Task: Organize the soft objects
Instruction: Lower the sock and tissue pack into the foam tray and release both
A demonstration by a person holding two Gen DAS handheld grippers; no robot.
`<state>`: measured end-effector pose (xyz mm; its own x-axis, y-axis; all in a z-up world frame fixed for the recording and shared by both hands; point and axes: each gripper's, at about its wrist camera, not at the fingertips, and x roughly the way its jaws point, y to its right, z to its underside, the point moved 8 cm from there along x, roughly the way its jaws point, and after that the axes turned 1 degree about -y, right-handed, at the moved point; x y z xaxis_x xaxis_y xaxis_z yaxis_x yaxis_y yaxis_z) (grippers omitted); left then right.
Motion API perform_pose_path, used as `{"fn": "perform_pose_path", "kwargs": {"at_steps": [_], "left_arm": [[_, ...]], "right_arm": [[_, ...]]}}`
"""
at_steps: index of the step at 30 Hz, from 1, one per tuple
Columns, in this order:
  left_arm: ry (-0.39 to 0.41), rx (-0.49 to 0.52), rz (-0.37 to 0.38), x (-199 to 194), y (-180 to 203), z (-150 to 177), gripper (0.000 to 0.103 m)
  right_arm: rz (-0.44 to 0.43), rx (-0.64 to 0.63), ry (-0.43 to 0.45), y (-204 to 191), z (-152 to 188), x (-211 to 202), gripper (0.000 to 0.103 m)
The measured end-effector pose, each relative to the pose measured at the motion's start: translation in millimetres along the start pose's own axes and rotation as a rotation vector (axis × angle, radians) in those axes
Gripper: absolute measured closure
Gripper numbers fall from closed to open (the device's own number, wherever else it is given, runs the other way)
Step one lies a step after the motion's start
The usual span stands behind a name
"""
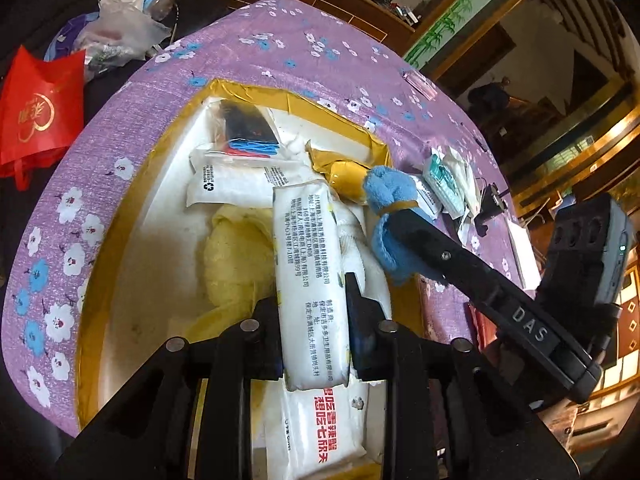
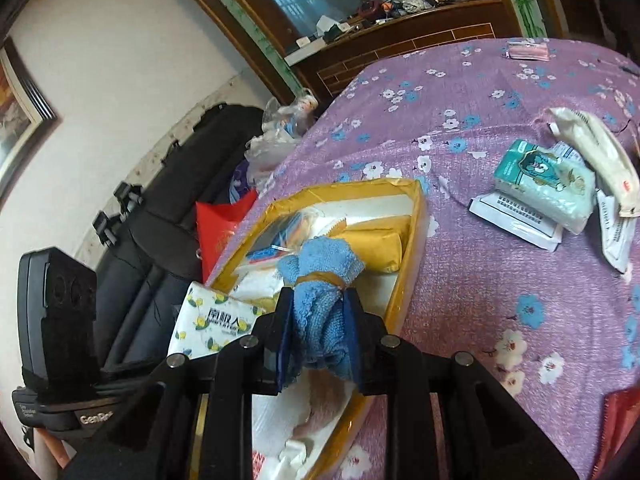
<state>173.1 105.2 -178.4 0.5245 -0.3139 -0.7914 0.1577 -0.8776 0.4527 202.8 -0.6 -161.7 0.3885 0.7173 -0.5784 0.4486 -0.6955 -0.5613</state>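
My left gripper [image 1: 312, 292] is shut on a white tissue pack [image 1: 308, 280] with black print, held over the open gold-rimmed box [image 1: 248, 92]. The pack's lemon-patterned face also shows in the right wrist view [image 2: 212, 320]. My right gripper [image 2: 318, 312] is shut on a rolled blue towel [image 2: 320, 280] bound with a rubber band, held over the same box [image 2: 412, 240]. The towel [image 1: 390, 196] and right gripper arm [image 1: 480, 280] show in the left wrist view. The box holds white packs [image 1: 236, 184], a yellow soft item [image 1: 236, 256] and a gold pack [image 1: 348, 178].
The box sits on a purple flowered tablecloth [image 2: 460, 128]. A green tissue pack [image 2: 544, 184], a cream pouch [image 2: 596, 148] and white packets [image 2: 516, 220] lie on the cloth at right. A red bag [image 1: 36, 108] and plastic bags [image 1: 132, 24] lie beyond the table edge.
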Motion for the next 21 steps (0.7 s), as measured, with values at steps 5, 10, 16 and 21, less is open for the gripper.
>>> {"fn": "perform_pose_path", "kwargs": {"at_steps": [5,10,16,21], "left_arm": [[0.012,0.022,0.038,-10.7,1.5,7.6,0.047],[0.087,0.001,0.043,-40.7,-0.7,17.3,0.047],[0.139,0.101,0.055,-61.8,38.6,36.4,0.047],[0.089,0.182,0.126,-48.5,92.1,61.8,0.047]], "right_arm": [[-0.026,0.015,0.023,-2.3,1.6,-5.9,0.053],[-0.049,0.003,0.07,-11.6,0.5,-27.9,0.042],[-0.086,-0.074,0.07,-15.9,30.3,-67.2,0.042],[-0.053,-0.01,0.072,10.4,62.9,-97.4,0.042]]}}
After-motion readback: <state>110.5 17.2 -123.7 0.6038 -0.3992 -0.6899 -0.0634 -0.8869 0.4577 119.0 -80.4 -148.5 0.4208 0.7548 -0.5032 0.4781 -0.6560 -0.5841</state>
